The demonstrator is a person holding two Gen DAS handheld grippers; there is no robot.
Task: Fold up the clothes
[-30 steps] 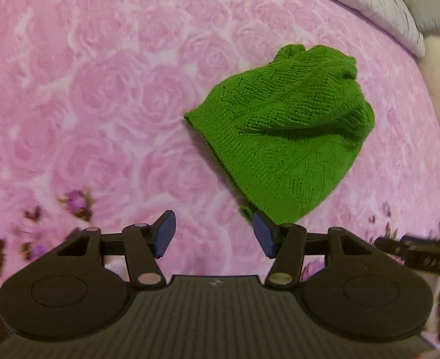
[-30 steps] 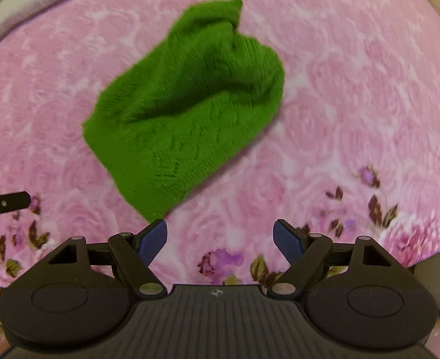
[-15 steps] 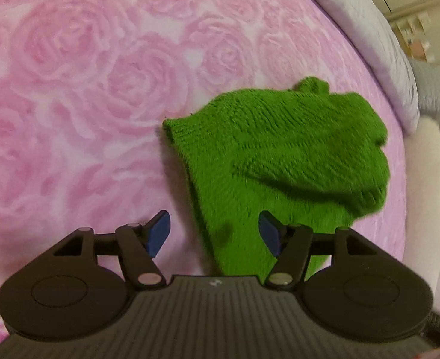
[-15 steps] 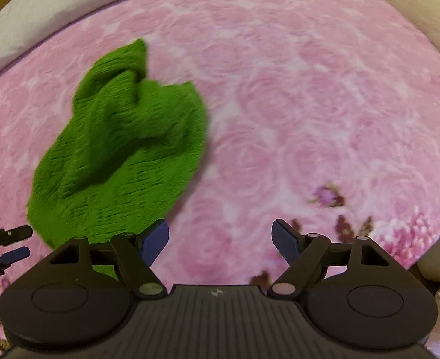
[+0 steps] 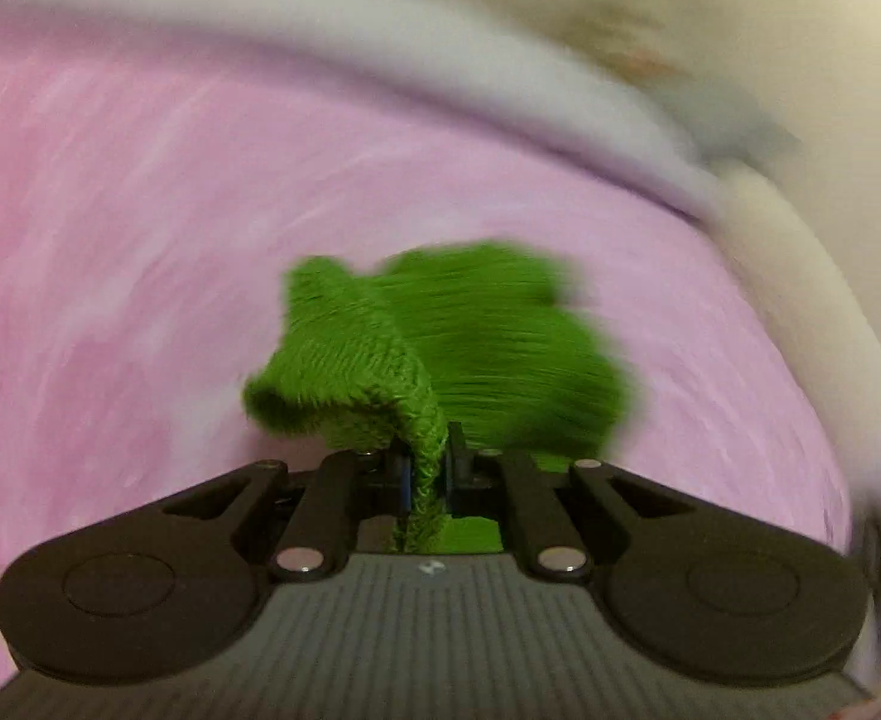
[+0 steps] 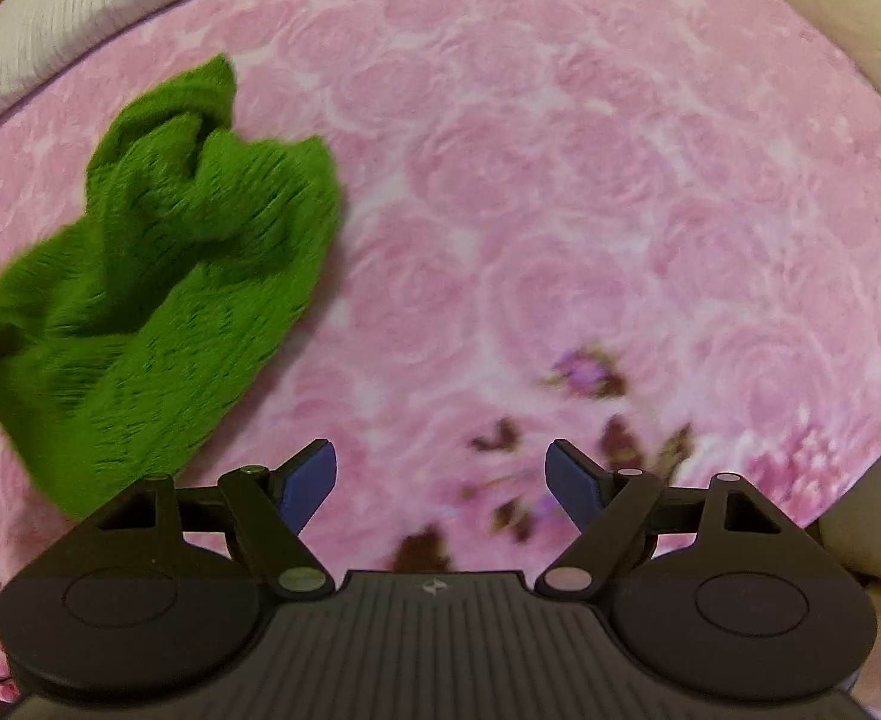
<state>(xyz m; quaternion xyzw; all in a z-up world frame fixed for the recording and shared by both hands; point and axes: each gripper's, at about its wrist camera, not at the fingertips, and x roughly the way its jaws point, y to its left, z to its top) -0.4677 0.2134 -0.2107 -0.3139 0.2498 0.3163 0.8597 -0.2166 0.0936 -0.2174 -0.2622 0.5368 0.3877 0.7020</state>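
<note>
- The green knitted garment lies on the pink rose-patterned bedspread, filling the left half of the right wrist view from the upper left down toward the lower left, rumpled into soft ridges at its upper end.
- In the left wrist view the same garment sits at the centre of the frame, badly blurred; one edge is drawn up into a ridge that runs down into the fingers.
- The left gripper has its fingers closed tight on that bunched edge of knit, a narrow strip of green pinched between the blue pads and showing again below them.
- At the far left edge of the right wrist view, a small dark part touches the garment's left end; too little of it shows to say what it is.
- The right gripper has its fingers spread wide with nothing between them, only bedspread beneath; its blue pads sit just right of the garment's lower corner, apart from it.
- Dark purple flower prints mark the bedspread just above and between the right fingers.
- A white quilted cover borders the bedspread along the upper left of the right wrist view; in the left wrist view it is a pale blurred band across the top.
</note>
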